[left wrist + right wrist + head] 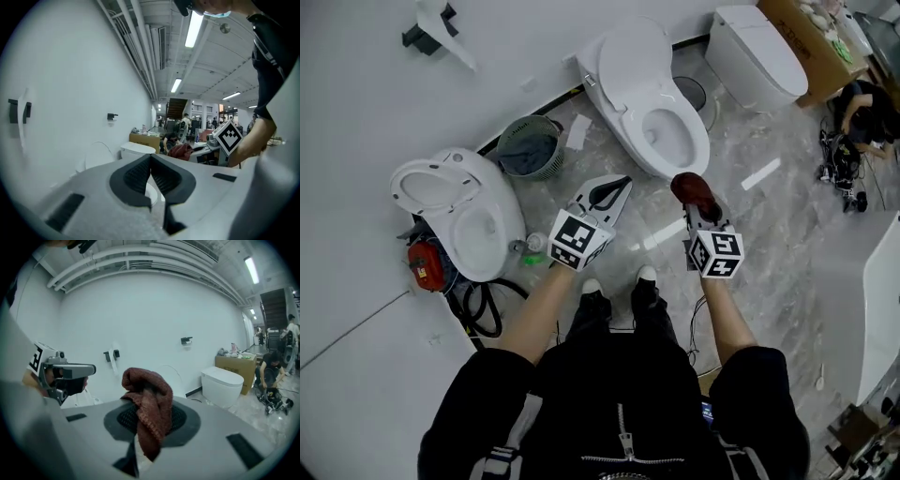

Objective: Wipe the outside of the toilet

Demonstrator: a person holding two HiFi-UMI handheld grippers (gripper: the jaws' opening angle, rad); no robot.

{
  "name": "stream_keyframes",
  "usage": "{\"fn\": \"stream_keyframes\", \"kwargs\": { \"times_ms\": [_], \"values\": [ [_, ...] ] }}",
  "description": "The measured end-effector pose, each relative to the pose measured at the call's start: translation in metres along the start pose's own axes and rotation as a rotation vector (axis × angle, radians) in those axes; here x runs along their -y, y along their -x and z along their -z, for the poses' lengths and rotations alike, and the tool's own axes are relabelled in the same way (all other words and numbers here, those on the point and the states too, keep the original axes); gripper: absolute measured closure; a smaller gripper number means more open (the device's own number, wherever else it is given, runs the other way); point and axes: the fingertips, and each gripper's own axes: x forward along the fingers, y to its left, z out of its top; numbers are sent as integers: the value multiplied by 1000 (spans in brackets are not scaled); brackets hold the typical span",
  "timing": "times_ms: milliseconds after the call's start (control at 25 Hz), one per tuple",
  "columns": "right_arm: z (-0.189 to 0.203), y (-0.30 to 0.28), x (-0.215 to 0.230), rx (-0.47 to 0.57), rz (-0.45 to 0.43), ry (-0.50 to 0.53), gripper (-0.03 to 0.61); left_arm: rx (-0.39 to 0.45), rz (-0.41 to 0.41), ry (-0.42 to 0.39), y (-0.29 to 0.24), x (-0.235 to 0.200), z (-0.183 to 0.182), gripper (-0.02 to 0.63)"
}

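The jaws of our right gripper [699, 214] are clamped on a dark red cloth [147, 397] that bunches above them. The jaws of our left gripper [151, 161] are pressed together, with nothing between. Both hover apart from the white toilet [623, 84] ahead, whose lid is raised.

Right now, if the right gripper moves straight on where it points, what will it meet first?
Probably the open toilet ahead; the cloth in the right gripper would touch it first, though depth is unclear.
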Motion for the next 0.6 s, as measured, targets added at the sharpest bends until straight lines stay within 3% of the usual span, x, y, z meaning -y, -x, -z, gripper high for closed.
{"fn": "stream_keyframes", "kwargs": {
  "times_ms": [160,600],
  "values": [
    [-32,4,6,41,-72,23,500,43,-102,-6,2,4,-30,612],
    [-89,31,5,105,-167,75,500,78,-219,-15,17,16,-70,612]
  ]
}}
